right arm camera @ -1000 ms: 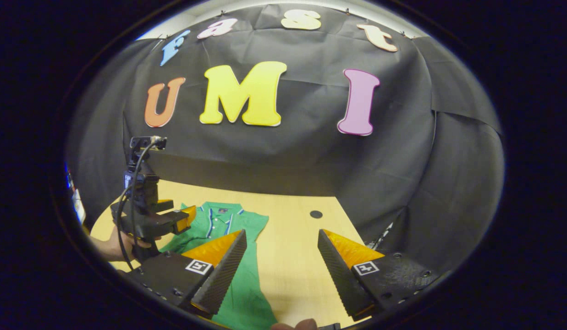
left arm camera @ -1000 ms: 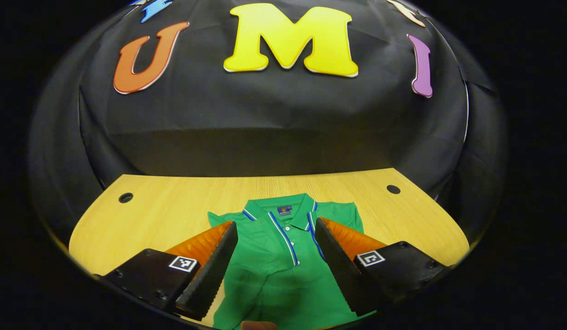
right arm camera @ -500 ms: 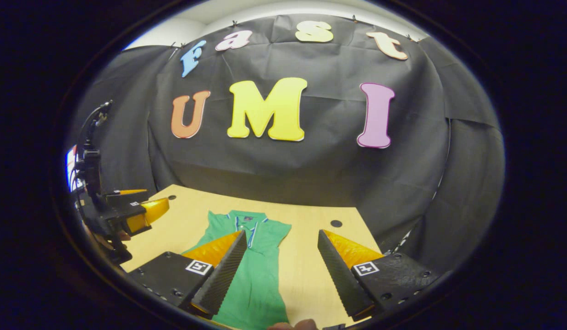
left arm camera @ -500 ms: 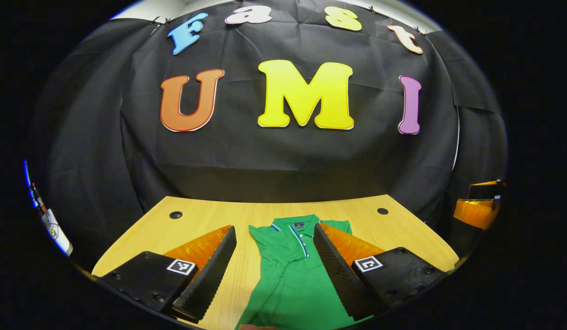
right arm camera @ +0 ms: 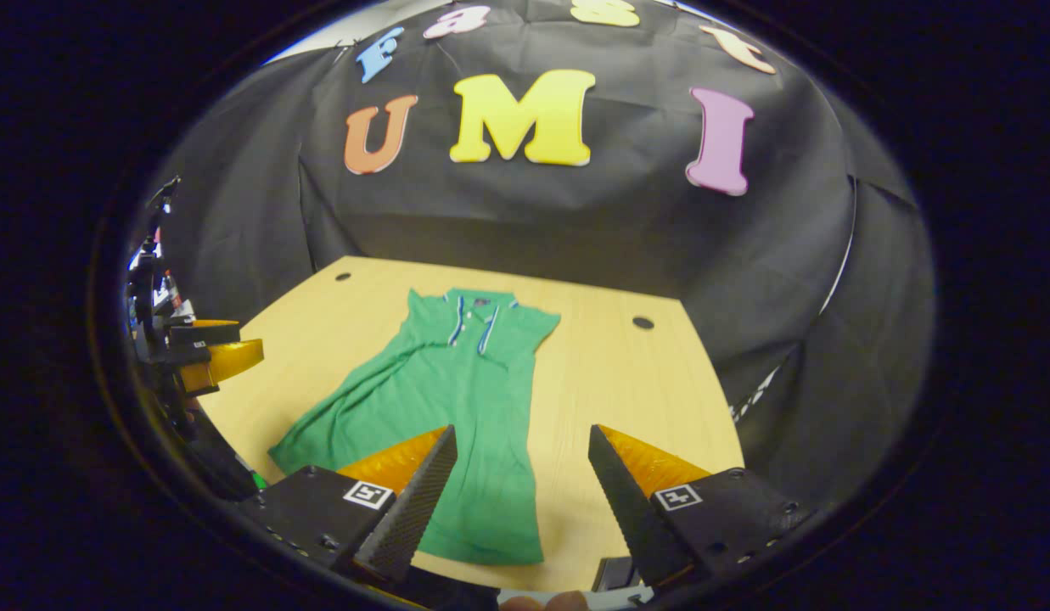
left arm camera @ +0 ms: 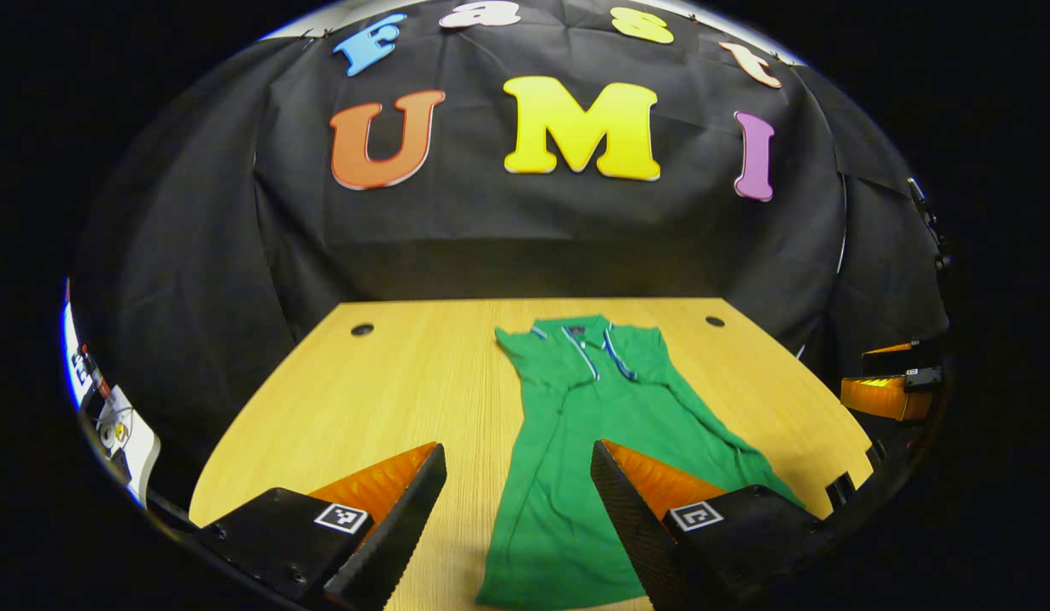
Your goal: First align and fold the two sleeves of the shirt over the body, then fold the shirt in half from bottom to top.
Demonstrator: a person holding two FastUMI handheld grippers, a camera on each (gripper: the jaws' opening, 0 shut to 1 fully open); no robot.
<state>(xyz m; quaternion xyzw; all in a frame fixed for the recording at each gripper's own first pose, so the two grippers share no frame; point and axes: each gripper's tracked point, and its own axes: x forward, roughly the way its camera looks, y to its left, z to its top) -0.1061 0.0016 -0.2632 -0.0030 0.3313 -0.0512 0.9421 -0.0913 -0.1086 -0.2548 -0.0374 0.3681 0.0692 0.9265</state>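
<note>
Both tongs have drawn back and up from the shirt [left arm camera: 592, 433], whose whole length now shows on the desk [left arm camera: 389, 390]

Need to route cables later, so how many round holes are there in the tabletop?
2: one hole near the far left corner, one hole near the far right corner, either side of the green shirt. The near edge is partly hidden by the grippers, so others may exist.

Left gripper view: cam above near edge of tabletop [left arm camera: 389, 382], facing back wall, shirt [left arm camera: 592, 441] right of centre. Right gripper view: same near edge, further right, tabletop [right arm camera: 626, 382] ahead, shirt [right arm camera: 457, 399] left of centre. Both share tabletop, shirt, wall.
</note>
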